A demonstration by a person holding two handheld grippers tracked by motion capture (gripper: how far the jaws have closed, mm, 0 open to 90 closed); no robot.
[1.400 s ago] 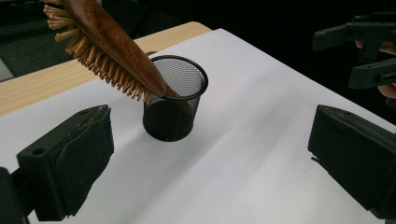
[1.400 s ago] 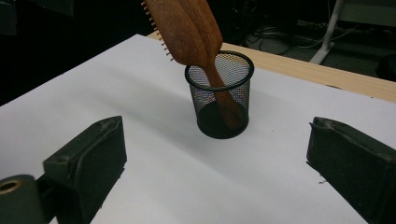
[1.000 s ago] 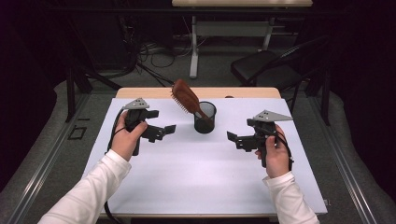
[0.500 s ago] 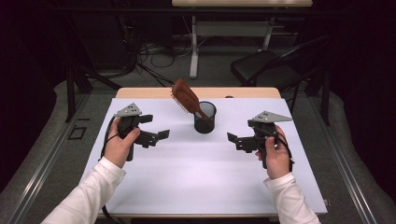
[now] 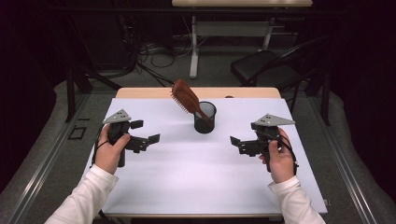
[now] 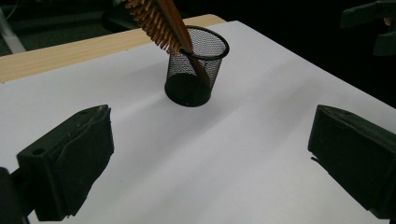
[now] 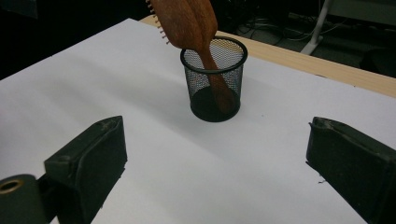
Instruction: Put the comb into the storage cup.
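Both grippers sit low near the person, left gripper (image 5: 144,135) and right gripper (image 5: 238,142), jaws wide apart and holding nothing, each aimed inward across the white table cover (image 5: 187,177). Farther back, between them and well apart from both, the wooden hairbrush (image 5: 186,98) stands handle-down in the black mesh cup (image 5: 205,119), head tilted out over the rim. The brush looks light, stiff and smooth, the cup tippy; best gripped on the neck just above the rim.
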